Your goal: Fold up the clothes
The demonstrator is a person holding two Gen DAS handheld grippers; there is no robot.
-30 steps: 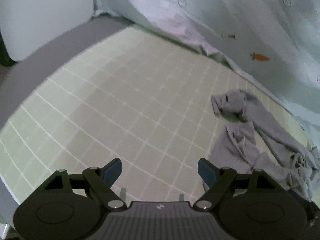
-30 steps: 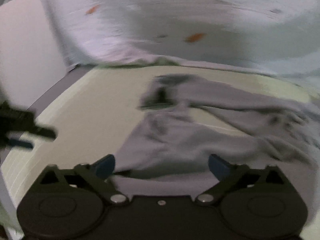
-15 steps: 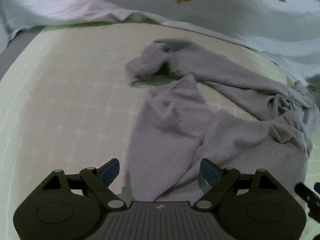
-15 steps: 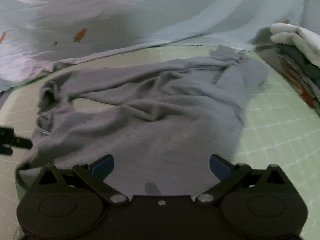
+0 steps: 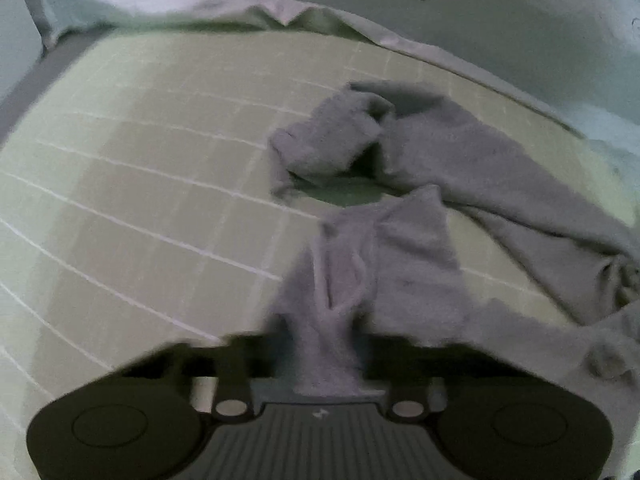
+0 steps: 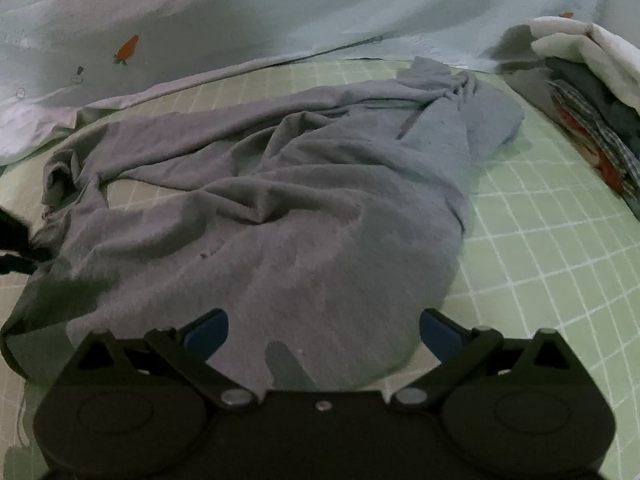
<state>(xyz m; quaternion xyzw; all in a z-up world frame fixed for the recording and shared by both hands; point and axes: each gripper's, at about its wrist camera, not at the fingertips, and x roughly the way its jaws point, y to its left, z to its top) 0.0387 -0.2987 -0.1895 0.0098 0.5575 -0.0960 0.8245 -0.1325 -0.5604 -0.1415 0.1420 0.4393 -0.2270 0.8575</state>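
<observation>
The left gripper (image 5: 326, 344) jaws are clenching the grey garment (image 6: 280, 208), which is stretching toward upper right; the right gripper (image 6: 322, 334) jaws are hanging released over its near hem.

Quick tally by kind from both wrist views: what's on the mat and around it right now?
Grey garment, crumpled on the mat, one edge pinched in the left tongs: 1
Stack of folded clothes: 1
Green grid mat: 1
Carrot-print sheet: 1
Tongs, counting the open right tongs: 2
Total: 6
</observation>
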